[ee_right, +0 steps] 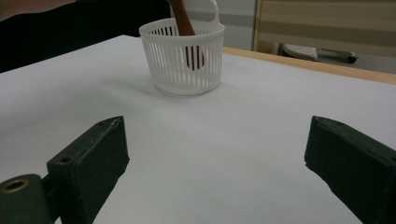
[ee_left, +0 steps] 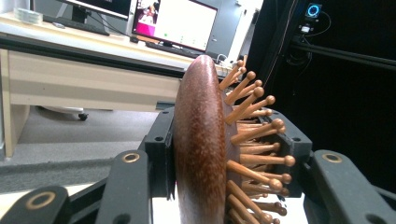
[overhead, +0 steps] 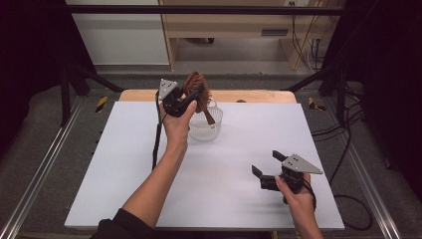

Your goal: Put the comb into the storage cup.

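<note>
left claw (overhead: 195,95) clamps hairbrush (overhead: 195,85) head — handle slants down into basket (overhead: 205,127); right claw (overhead: 266,164) apart.

I can't see the brush (ee_left: 201,140) handle, cut off at the bottom edge of my left gripper view; the basket (ee_right: 183,63) wall partly hides its tip.

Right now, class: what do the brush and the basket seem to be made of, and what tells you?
Brush: looks like dark reddish-brown wood with a smooth polished back; faint grain shows, and its paler pins with rounded tips look wooden too. Basket: probably white moulded plastic, matte, with thin even vertical slats and a rolled rim.
</note>
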A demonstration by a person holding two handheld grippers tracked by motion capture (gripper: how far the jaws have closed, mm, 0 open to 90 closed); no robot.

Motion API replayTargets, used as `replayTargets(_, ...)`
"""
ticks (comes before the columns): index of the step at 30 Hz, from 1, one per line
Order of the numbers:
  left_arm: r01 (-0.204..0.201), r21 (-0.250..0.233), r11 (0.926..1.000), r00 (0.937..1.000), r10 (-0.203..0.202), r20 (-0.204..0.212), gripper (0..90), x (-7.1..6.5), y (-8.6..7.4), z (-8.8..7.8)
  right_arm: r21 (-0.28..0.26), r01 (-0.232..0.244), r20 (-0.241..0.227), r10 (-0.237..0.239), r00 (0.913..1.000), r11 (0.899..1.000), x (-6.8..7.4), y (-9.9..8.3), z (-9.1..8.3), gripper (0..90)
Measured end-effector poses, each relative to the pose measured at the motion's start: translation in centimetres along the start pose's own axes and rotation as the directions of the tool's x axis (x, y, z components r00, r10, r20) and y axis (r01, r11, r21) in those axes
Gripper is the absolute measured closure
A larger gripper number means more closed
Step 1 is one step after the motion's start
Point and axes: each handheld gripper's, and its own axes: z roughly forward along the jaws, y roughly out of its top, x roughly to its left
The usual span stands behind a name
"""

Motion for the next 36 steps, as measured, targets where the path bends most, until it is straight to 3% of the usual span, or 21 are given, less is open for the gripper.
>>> replayTargets(36, 0.040, -0.006, 0.9992, 0.9988, -0.040, -0.027, 50.9, 1.2, -1.0, -0.1, -0.008, 0.003, 0.011, -0.003, 0.9999, 1.000, -0.1, 0.0, -0.2, 6.2)
